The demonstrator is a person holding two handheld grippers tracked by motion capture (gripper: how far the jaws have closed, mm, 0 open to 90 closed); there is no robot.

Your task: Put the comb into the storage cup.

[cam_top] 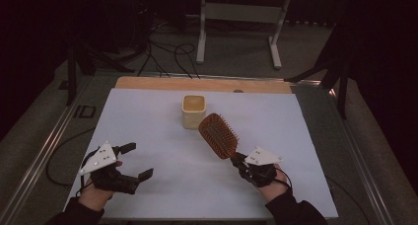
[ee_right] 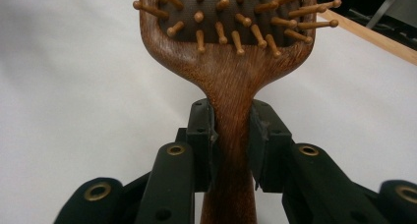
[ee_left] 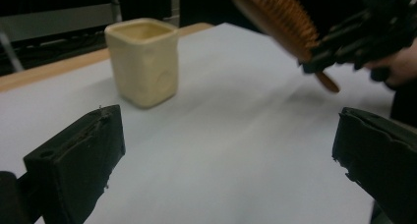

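No brand, label or writing can be read on anything here. There is one hairbrush, one cup and two grippers. The hairbrush is brown wood with peg bristles on a dark pad; the right gripper has its jaws pressed against both sides of the handle, just below the head, as the right gripper view shows. The brush is held off the worktop, its head slanting up and away toward the cup, bristles facing up, near the cup but apart from it. The cream, squarish cup stands upright toward the far middle of the white worktop sheet. The left gripper is at the near left, its jaws spread wide with nothing between them; in the left gripper view the cup and the brush lie ahead of it
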